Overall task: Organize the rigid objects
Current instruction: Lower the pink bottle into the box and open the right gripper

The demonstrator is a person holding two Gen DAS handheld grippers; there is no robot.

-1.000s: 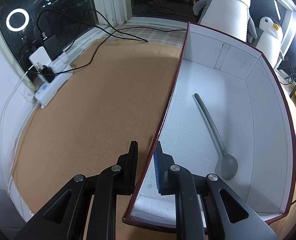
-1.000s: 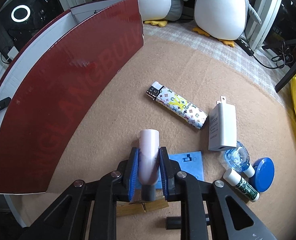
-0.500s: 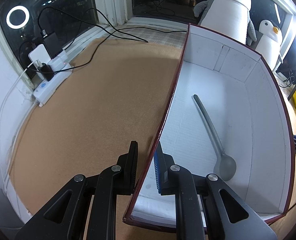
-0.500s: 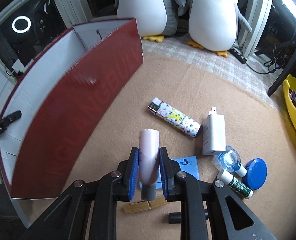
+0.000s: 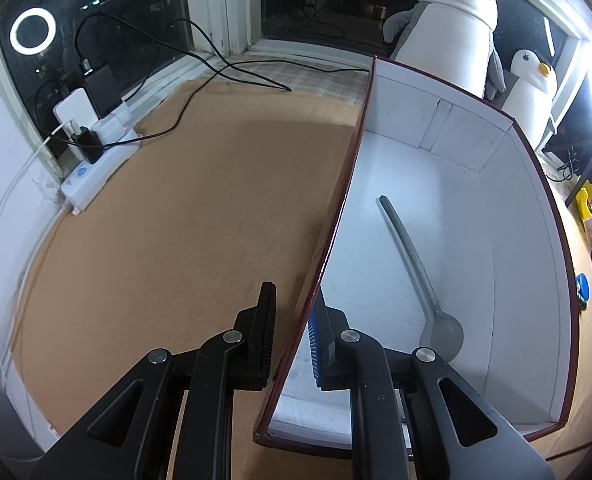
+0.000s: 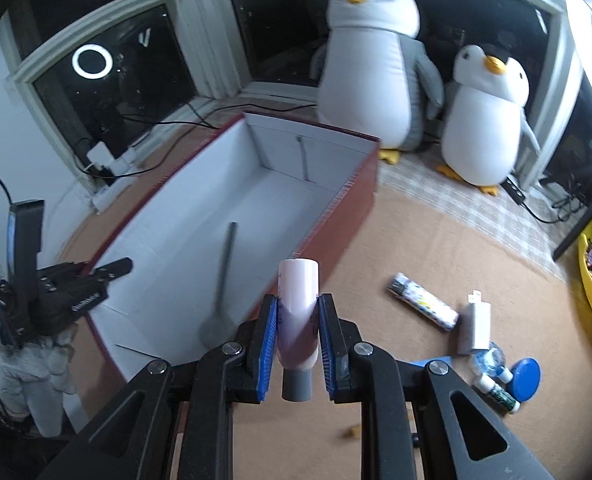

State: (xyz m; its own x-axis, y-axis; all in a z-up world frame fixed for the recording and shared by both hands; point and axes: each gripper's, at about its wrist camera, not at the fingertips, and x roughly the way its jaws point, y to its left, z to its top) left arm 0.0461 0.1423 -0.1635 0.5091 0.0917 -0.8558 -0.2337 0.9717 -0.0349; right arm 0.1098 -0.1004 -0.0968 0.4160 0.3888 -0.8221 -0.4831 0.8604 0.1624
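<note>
A long box (image 5: pixel 530 264), dark red outside and white inside, stands on the tan mat with a grey spoon (image 5: pixel 412 264) lying in it. My left gripper (image 5: pixel 291 340) is shut on the box's left wall near its front corner, one pad on each side. From the right wrist view that gripper (image 6: pixel 113 270) shows at the box's (image 6: pixel 336 236) far side, held by a gloved hand (image 6: pixel 27 368). My right gripper (image 6: pixel 298 320) is shut on a pale pink tube (image 6: pixel 298 300) with a grey cap, held in the air just outside the box's right wall, with the spoon (image 6: pixel 223 272) visible beyond.
On the mat right of the box lie a patterned lighter (image 6: pixel 422 300), a white charger (image 6: pixel 474 328), a blue card (image 6: pixel 432 362), a small clear bottle (image 6: pixel 490 358), a green vial (image 6: pixel 498 392) and a blue lid (image 6: pixel 526 378). Two plush penguins (image 6: pixel 370 76) stand behind. A power strip (image 5: pixel 95 168) with cables sits at the left.
My right gripper has risen with the pink tube, and its view now looks over the box's right wall onto the spoon inside. The left gripper has kept still on the wall.
</note>
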